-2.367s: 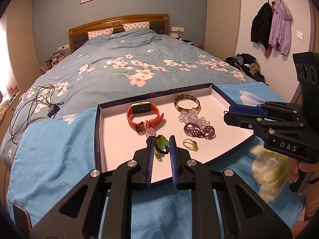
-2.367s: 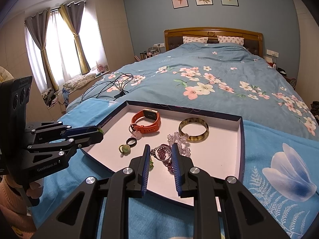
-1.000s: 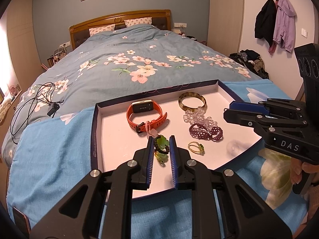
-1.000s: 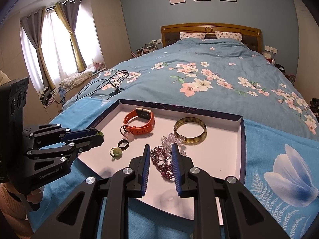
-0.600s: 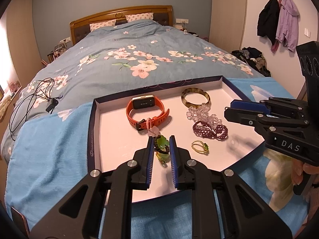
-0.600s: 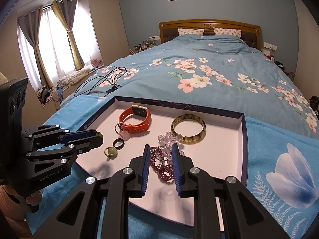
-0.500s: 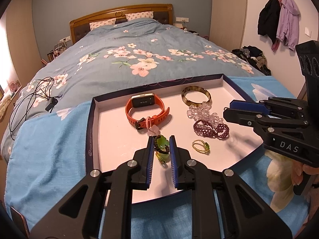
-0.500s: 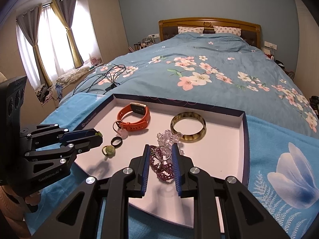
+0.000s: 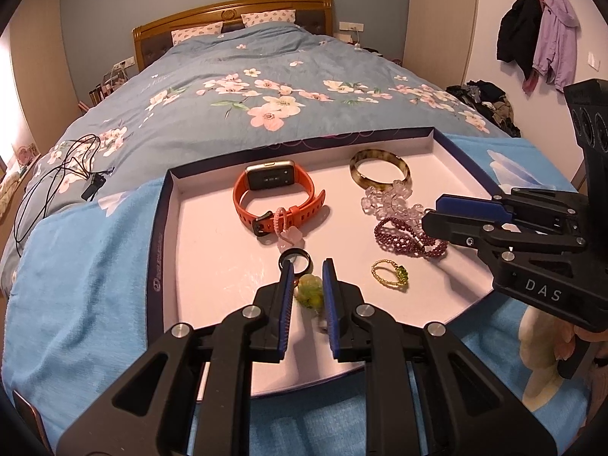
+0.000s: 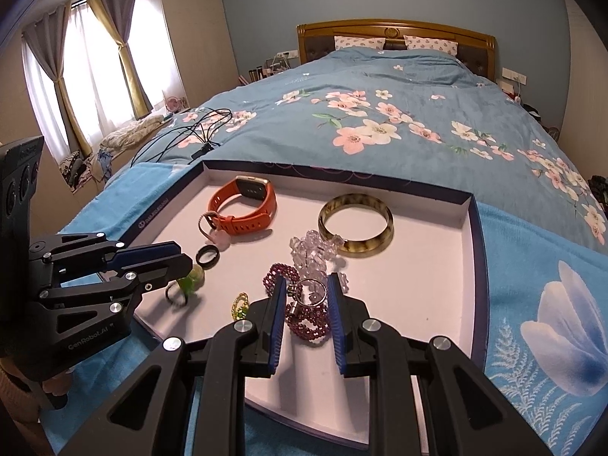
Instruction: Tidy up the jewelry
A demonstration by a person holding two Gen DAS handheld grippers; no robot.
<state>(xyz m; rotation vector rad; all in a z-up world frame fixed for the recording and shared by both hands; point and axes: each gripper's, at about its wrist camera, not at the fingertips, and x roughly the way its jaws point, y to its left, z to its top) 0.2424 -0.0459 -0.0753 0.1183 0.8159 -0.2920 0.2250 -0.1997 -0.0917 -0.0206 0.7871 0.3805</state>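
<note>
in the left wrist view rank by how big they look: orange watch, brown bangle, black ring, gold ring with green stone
1. orange watch
2. brown bangle, though it lies farther back
3. and 4. black ring and gold ring with green stone: too alike to rank

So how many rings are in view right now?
4: a green ring in the left gripper, a silver ring in the right gripper, a black ring and a gold ring lying in the tray. More may be hidden.

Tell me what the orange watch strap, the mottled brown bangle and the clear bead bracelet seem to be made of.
Orange watch strap: matte, flexible, punched holes; probably silicone.
Mottled brown bangle: rigid, glossy, translucent streaks; likely resin or stone, the look can't settle it.
Clear bead bracelet: transparent, glinting beads; glass, crystal or acrylic.
</note>
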